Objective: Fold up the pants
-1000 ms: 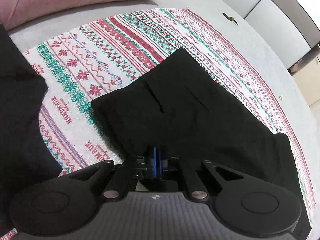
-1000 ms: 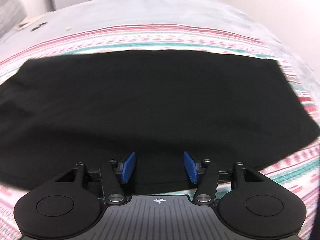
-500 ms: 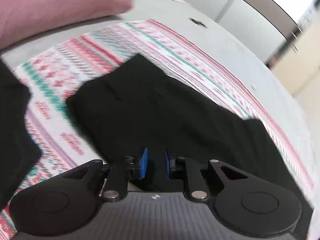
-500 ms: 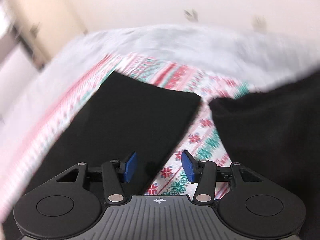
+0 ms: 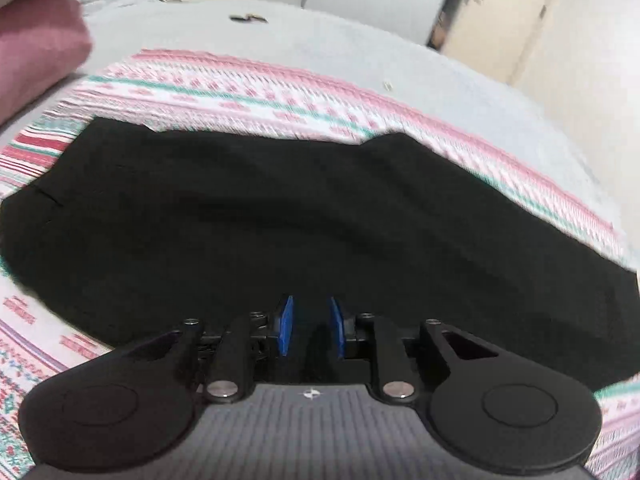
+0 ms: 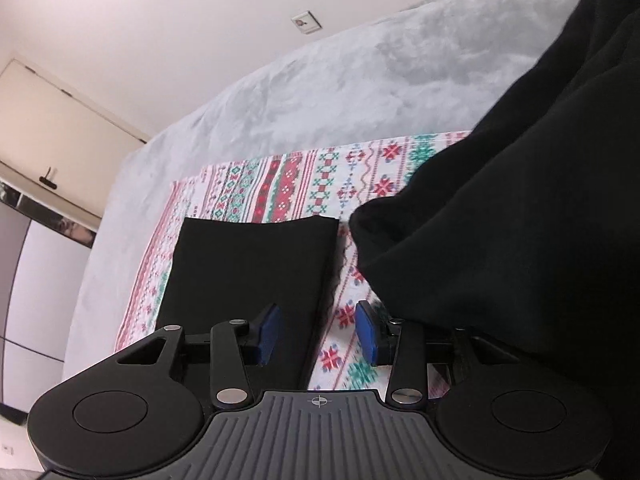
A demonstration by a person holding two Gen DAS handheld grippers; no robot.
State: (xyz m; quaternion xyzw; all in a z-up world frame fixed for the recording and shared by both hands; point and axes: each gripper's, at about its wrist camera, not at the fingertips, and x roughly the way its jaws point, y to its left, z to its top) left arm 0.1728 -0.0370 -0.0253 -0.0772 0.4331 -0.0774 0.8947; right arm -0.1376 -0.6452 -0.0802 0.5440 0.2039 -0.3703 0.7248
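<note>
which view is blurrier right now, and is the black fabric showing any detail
Left wrist view: motion-smeared, patterned red-and-green cloth streaked, black pants nearly featureless. Right wrist view: sharp, cloth motifs crisp, folded pants leg still flat black; fisheye bends the bed edge.

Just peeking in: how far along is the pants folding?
Partly done, it seems: the black pants lie as one long flat strip on the patterned cloth. Nothing is held; the left tool is opening and the right tool is closing at the strip's edge. Shorter folds look left.

Grey bed (image 5: 360, 60) under patterned cloth (image 5: 248, 92), pink pillow (image 5: 36, 44)
</note>
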